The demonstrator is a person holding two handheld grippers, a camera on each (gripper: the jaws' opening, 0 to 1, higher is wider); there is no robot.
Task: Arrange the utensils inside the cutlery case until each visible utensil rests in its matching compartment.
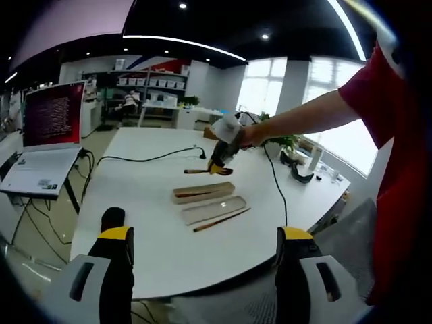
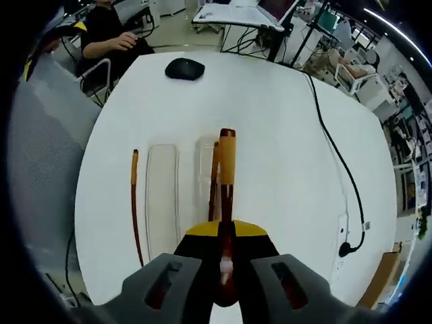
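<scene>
The cutlery case (image 1: pixel 202 192) lies open on the white table (image 1: pixel 142 223), with its clear lid (image 1: pixel 213 209) beside it and a brown chopstick (image 1: pixel 221 220) next to the lid. My right gripper (image 2: pixel 226 233) is shut on a wooden utensil (image 2: pixel 227 158), held lengthwise above the case (image 2: pixel 204 169). A dark stick (image 2: pixel 214 185) lies inside the case. The lid (image 2: pixel 162 196) sits left of it, and the chopstick (image 2: pixel 134 202) rests further left on the table. My right gripper (image 1: pixel 219 162) hovers past the case with the utensil (image 1: pixel 196 171). My left gripper (image 1: pixel 206 250) stands open over the near table edge.
A black mouse (image 2: pixel 184 68) rests at the far end of the table. A black cable (image 2: pixel 331 135) runs along the right side to a plug. A person (image 2: pixel 111 37) sits beyond the table. A laptop (image 1: pixel 50 115) stands on a stand to the left.
</scene>
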